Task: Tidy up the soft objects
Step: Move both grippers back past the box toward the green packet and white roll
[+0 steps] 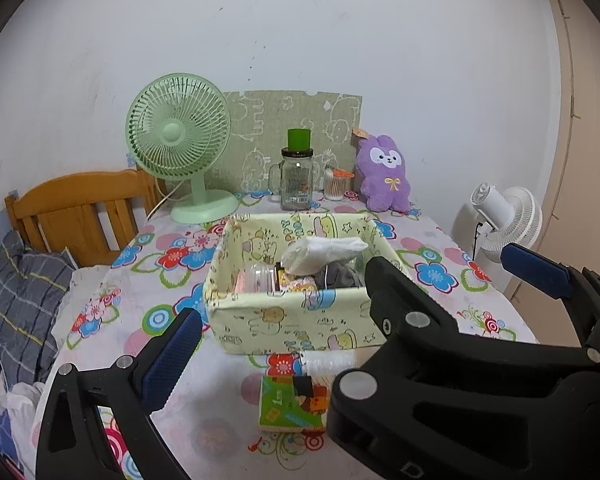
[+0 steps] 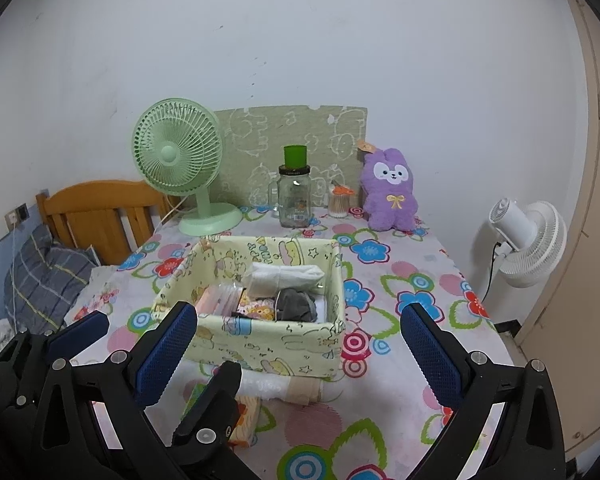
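A pale yellow cartoon-print fabric box (image 1: 292, 320) (image 2: 268, 340) stands mid-table. It holds a white rolled cloth (image 1: 324, 254), a grey cloth (image 1: 338, 276) and small patterned packs. On the table just before the box lie a white roll with a beige band (image 1: 328, 360) (image 2: 284, 388) and a green tissue pack (image 1: 292, 404). A purple plush (image 1: 384, 176) (image 2: 392, 192) sits upright at the back right. My left gripper (image 1: 300, 332) is open; its right finger is hidden behind the right gripper's black finger. My right gripper (image 2: 298, 312) is open and empty, facing the box.
At the back stand a green desk fan (image 1: 180, 140), a glass jar with a green lid (image 1: 297, 176) and a cotton swab tub (image 1: 335, 188). A white fan (image 2: 528, 236) stands beyond the table's right edge. A wooden headboard (image 1: 76, 208) and bedding lie to the left.
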The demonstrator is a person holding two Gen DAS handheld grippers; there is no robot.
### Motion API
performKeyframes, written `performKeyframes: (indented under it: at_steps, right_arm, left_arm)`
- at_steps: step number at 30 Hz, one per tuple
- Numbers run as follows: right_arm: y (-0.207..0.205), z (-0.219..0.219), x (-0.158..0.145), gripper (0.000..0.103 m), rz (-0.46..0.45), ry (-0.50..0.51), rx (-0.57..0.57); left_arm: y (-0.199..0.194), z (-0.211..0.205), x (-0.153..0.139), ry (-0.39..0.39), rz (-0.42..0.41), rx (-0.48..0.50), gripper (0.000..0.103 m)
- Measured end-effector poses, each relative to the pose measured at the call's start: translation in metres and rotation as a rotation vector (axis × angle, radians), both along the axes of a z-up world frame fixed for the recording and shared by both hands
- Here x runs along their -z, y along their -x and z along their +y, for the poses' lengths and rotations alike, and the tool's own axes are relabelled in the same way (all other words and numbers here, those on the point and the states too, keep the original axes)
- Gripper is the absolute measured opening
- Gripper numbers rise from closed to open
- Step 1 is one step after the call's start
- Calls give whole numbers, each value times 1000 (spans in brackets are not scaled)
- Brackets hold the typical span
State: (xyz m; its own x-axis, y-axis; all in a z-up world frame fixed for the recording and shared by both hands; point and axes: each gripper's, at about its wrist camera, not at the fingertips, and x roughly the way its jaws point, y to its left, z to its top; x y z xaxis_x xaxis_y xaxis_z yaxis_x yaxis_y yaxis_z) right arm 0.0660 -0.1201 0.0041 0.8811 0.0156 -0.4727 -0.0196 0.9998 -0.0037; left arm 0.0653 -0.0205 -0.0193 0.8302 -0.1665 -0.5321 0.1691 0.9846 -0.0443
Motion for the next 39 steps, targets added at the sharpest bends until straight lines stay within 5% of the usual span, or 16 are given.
performKeyframes:
  at_steps: [19,39]
  right_arm:
    - [9,2,42,103,19,-20,-41]
    - [5,-5,92,103,80,-39,-44]
  left_arm:
    - [13,0,38,-14,-7,-20,101]
    - [4,-5,90,21,96,11,101]
